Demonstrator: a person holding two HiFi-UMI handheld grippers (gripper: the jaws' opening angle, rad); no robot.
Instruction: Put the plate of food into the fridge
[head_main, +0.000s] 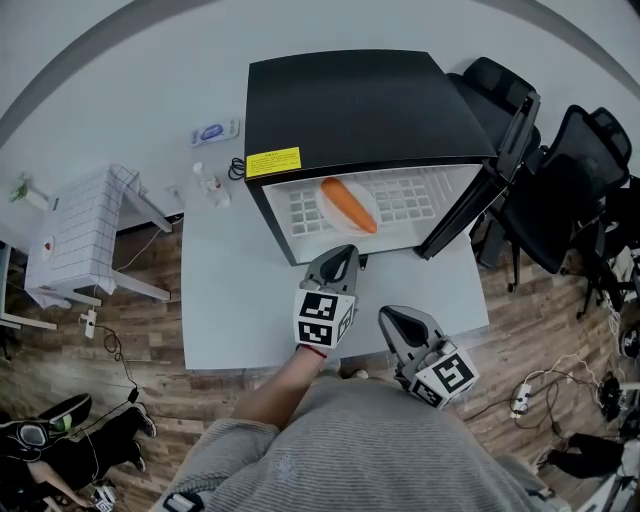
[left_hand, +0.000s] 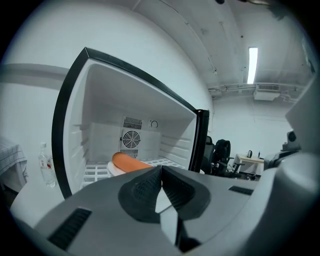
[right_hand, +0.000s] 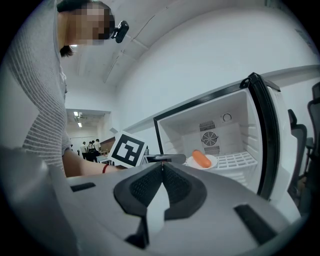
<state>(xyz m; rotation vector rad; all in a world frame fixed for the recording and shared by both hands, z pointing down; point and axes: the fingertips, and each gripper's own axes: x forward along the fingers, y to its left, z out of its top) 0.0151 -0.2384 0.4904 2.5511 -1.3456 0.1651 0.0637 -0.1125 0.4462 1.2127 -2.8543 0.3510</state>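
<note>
1. Tabletop (head_main: 225, 300): a pale surface that carries the fridge at its far edge, with bare working room in front of the fridge.
2. Fridge (head_main: 350, 110): a small black cabinet, white inside, its opening turned toward the person.
3. Fridge door (head_main: 476, 198): swung wide at the fridge's right side, so the opening is free. Closing it appears to be the step left.
4. Shelf (head_main: 415, 200): a white grid inside the fridge, bearing the plate.
5. Left hand-held gripper (head_main: 345, 252): just in front of the fridge opening and clear of the plate, jaws pressed together on nothing.
6. Right hand-held gripper (head_main: 392, 318): farther in front of the fridge, jaws likewise together and empty. It sits toward the door side, probably the handier one for pushing it.
7. Plate (right_hand: 213, 160): flat on the shelf, left of the fridge's middle.
8. Food (head_main: 350, 205): one long orange piece lying across the plate.
</note>
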